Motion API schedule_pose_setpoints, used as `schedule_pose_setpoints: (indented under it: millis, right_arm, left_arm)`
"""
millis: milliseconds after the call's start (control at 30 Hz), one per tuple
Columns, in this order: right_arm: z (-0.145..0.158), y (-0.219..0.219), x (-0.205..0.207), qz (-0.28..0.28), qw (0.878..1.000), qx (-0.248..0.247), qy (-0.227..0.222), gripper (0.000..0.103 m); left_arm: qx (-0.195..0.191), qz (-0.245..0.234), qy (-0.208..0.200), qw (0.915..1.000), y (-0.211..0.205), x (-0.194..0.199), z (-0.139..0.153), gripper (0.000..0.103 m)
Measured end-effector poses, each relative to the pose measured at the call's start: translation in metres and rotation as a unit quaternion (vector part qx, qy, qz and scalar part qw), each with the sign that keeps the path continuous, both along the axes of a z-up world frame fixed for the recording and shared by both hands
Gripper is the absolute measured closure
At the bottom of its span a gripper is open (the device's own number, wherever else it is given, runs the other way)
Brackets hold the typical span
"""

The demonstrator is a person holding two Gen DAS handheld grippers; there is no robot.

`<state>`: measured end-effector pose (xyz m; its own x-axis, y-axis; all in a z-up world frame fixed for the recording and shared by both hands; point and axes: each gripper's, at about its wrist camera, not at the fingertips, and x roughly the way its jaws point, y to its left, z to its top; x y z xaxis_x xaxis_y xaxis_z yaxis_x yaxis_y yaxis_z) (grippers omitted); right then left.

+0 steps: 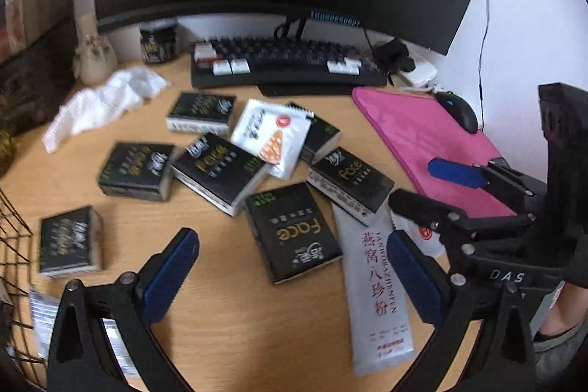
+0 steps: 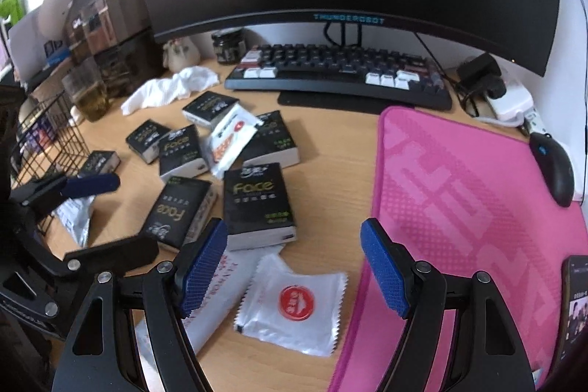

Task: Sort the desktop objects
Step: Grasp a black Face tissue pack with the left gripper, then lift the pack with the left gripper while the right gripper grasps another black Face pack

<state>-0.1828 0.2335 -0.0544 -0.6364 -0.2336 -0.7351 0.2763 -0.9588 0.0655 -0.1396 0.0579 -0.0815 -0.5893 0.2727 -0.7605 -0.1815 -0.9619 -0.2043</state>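
Observation:
Several black "Face" tissue packs (image 1: 294,230) (image 2: 259,201) lie scattered on the wooden desk (image 1: 205,337). A white sachet with orange print (image 1: 272,135) rests on the pile. A long white sachet with red characters (image 1: 378,300) lies to the right of my left gripper (image 1: 292,281), which is open, and the nearest black pack lies just beyond its tips. My right gripper (image 2: 294,267) is open and hovers over a small white sachet with a red seal (image 2: 294,304), not touching it. Each gripper shows in the other's view, the right (image 1: 411,184) and the left (image 2: 136,215).
A black wire basket (image 2: 51,135) stands at the left edge beside a silver packet (image 2: 75,215). A pink mouse pad (image 2: 459,190), a mouse (image 2: 555,168) and a phone (image 2: 577,304) lie on the right. A keyboard (image 2: 338,68), monitor, jar and crumpled tissue (image 1: 103,101) sit behind.

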Motion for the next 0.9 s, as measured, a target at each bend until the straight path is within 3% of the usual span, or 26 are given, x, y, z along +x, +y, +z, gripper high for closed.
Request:
schedule_pose_setpoints:
  millis: [200, 333, 500, 600, 900]
  right_arm:
    - [0.003, 0.02, -0.005, -0.021, 1.0, -0.012, 0.003, 0.029]
    - [0.0, 0.022, -0.008, -0.021, 1.0, -0.014, -0.002, 0.028]
    - [-0.007, 0.013, -0.011, -0.009, 1.0, -0.014, -0.012, 0.028]
    - [-0.01, 0.003, -0.013, 0.003, 1.0, -0.011, -0.014, 0.028]
    - [-0.018, -0.036, -0.031, 0.041, 0.999, -0.011, -0.024, 0.025]
  left_arm:
    - [-0.037, 0.017, -0.026, 0.9988, 0.009, -0.018, -0.013, 0.001]
    - [-0.039, 0.028, -0.039, 0.9981, 0.007, -0.027, -0.02, 0.003]
    - [-0.099, 0.035, -0.033, 0.994, 0.01, -0.028, -0.023, 0.031]
    - [-0.099, 0.04, -0.033, 0.9937, 0.002, -0.029, -0.02, 0.051]
    - [-0.081, 0.044, -0.037, 0.9951, -0.02, -0.024, -0.018, 0.051]
